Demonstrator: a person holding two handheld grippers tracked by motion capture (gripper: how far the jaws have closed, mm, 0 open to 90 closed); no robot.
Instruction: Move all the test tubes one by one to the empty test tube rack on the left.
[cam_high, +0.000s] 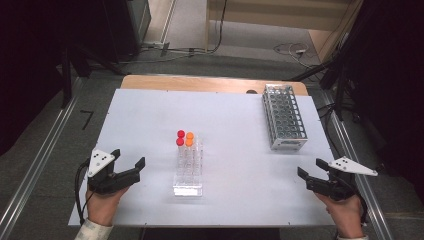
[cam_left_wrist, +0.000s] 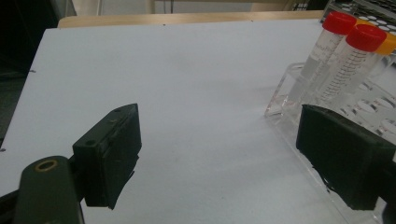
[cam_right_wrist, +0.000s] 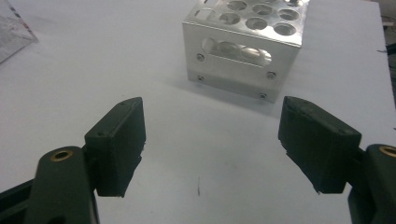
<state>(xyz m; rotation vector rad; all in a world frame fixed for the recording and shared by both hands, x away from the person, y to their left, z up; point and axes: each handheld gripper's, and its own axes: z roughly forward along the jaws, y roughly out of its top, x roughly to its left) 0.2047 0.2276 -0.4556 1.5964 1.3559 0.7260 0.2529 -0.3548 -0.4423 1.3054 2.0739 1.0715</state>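
Roughly, left to right:
Room: grey floor (cam_high: 45, 130) with a metal rail (cam_high: 35, 167) along each side of the table; dark stands and cables at the back.
Surface: white board (cam_high: 150, 120) laid on a wooden table (cam_high: 200, 82), whose far edge shows as a tan strip.
Left gripper (cam_high: 129, 164): near the front left corner, held in the left hand (cam_high: 102, 202); jaws spread apart, nothing between them, pointing across the board toward the clear rack.
Clear rack (cam_high: 188, 185): middle of the board, see-through plastic, long and narrow, well apart from both grippers.
Tubes: at the rack's far end, upright, clear with printed scales; two with red caps (cam_high: 180, 134), two with orange caps (cam_high: 190, 135), side by side.
Open room: bare white board left of the rack, and a wide bare stretch between the rack and the metal rack.
Metal rack (cam_high: 283, 117): far right, shiny box with rows of round holes, close to the board's right edge.
Right gripper (cam_high: 310, 168): front right corner, in the right hand (cam_high: 345, 210); jaws released wide, holding nothing, facing the metal rack's short end.
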